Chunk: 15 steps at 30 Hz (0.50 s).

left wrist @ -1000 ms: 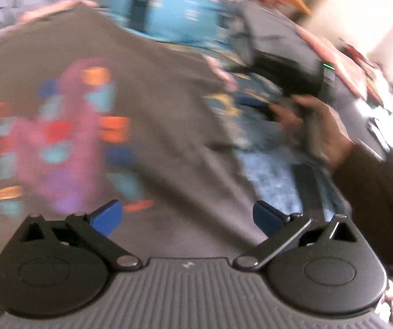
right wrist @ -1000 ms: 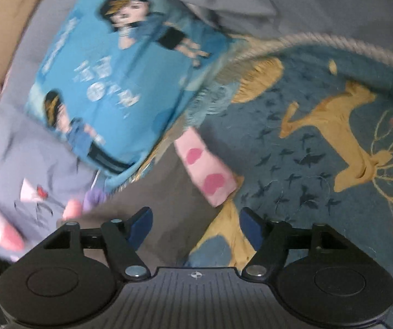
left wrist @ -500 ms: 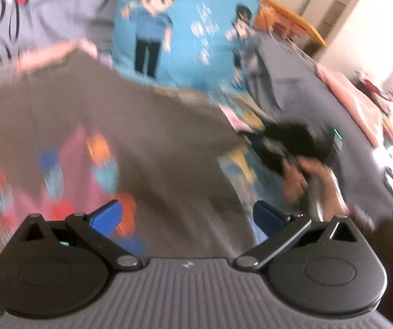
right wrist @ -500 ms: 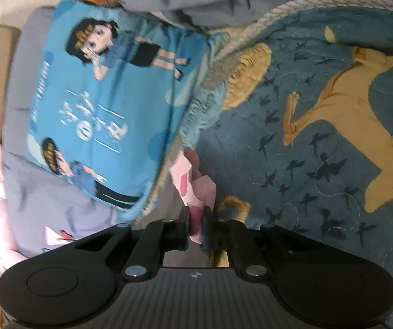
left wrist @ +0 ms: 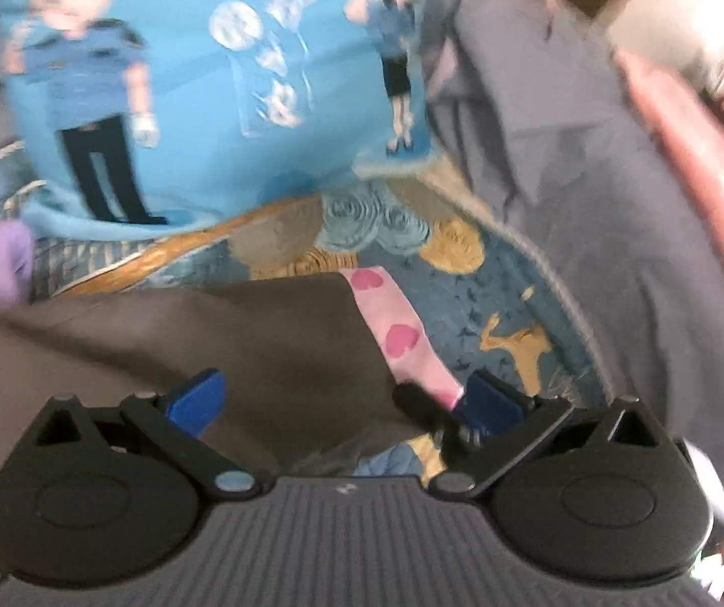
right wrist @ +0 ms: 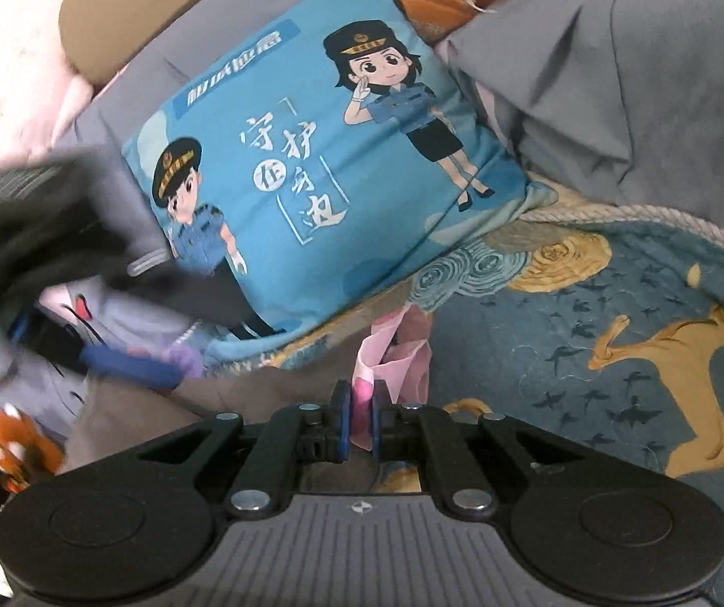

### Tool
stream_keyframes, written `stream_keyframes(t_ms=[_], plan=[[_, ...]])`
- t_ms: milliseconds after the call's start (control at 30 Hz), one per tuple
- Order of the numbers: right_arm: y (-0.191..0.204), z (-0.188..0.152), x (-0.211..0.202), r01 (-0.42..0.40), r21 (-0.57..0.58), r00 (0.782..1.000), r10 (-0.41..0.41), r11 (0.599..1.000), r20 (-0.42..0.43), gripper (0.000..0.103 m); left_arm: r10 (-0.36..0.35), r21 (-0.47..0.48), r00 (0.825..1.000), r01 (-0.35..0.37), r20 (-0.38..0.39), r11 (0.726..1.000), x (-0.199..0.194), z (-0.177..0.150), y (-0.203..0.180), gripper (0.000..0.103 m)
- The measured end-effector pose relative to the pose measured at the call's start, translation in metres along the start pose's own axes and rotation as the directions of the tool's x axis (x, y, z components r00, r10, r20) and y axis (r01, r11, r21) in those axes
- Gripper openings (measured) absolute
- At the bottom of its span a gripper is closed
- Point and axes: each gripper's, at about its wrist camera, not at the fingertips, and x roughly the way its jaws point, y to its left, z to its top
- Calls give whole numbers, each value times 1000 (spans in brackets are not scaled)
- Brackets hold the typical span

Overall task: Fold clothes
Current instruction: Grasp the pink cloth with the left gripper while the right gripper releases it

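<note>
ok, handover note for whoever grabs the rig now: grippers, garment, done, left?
Right gripper: shut on the pink heart-print cuff of the brown shirt, which lies on the blue deer rug.
Left gripper: open, holding nothing, above the shirt's near edge.
Blue cartoon pillow sits behind the shirt.
Done: sleeve end gripped.
Left: all folds; probably bring that sleeve across first.

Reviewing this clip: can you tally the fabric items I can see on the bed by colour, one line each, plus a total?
Blue cartoon pillow: 1
Brown-grey shirt: 1
Pink cloth with hearts, clamped in the right gripper: 1
Blue rug with gold deer: 1
Grey bedding: 1
Total: 5
</note>
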Motion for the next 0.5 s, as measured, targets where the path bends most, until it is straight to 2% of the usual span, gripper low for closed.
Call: stream_keyframes(t_ms=[67, 167, 300, 433, 500], plan=[[2, -3, 0, 26, -10, 1000, -26, 1000, 12, 8, 84, 44, 994, -81, -69, 996, 19, 15, -16, 103], [3, -9, -2, 41, -9, 999, -40, 999, 36, 8, 168, 89, 977, -157, -132, 983, 46, 23, -34, 103], [9, -17, -6, 62, -50, 997, -60, 997, 55, 8, 253, 123, 956, -236, -148, 964, 69, 30, -52, 103], [13, -18, -4, 123, -101, 991, -118, 987, 57, 9, 314, 147, 935, -292, -162, 945, 85, 35, -64, 103], [13, -20, -1, 137, -114, 990, -133, 984, 45, 9, 324, 163, 934, -300, -149, 940, 86, 37, -74, 103]])
